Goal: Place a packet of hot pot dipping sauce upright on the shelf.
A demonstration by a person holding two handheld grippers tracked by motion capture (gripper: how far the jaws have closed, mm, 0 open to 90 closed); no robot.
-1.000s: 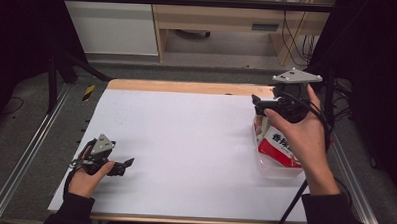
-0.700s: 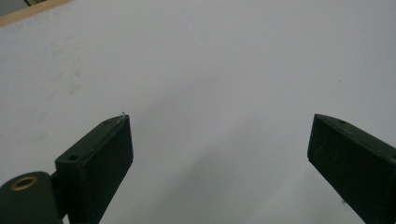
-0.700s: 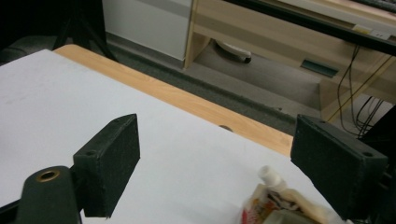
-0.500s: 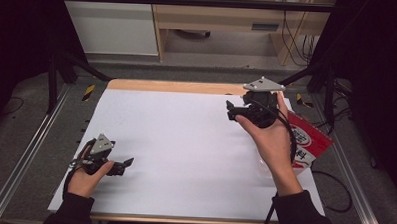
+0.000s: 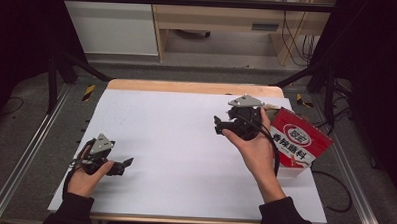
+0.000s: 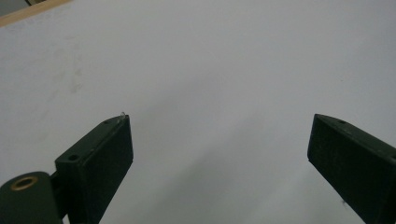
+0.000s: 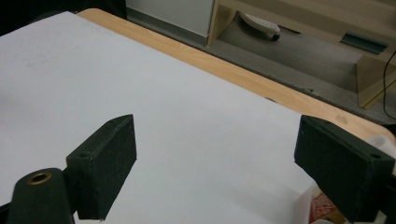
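Observation:
A red and white snack packet point(image 5: 299, 140) lies tilted at the table's right edge, its corner point(image 7: 322, 205) showing low in the right gripper view. Just left of the packet, my right gripper point(image 5: 219, 124) is held above the white table top point(image 5: 185, 136), pointing left, away from the packet. Its jaws stand wide apart with nothing between them point(image 7: 215, 120). At the front left, my left gripper point(image 5: 125, 164) rests low over the table, pointing right. Its jaws are also wide apart over bare white surface point(image 6: 217, 122).
A wooden strip point(image 5: 187, 86) runs along the table's far edge, with grey floor and a wooden shelf unit point(image 5: 224, 23) beyond. Metal rails point(image 5: 19, 161) flank both sides. Cables point(image 5: 334, 192) trail off the right side.
The right hand has come off the packet and moved left and toward the middle of the table. The packet now lies uncovered at the right edge. The left gripper has stayed put.

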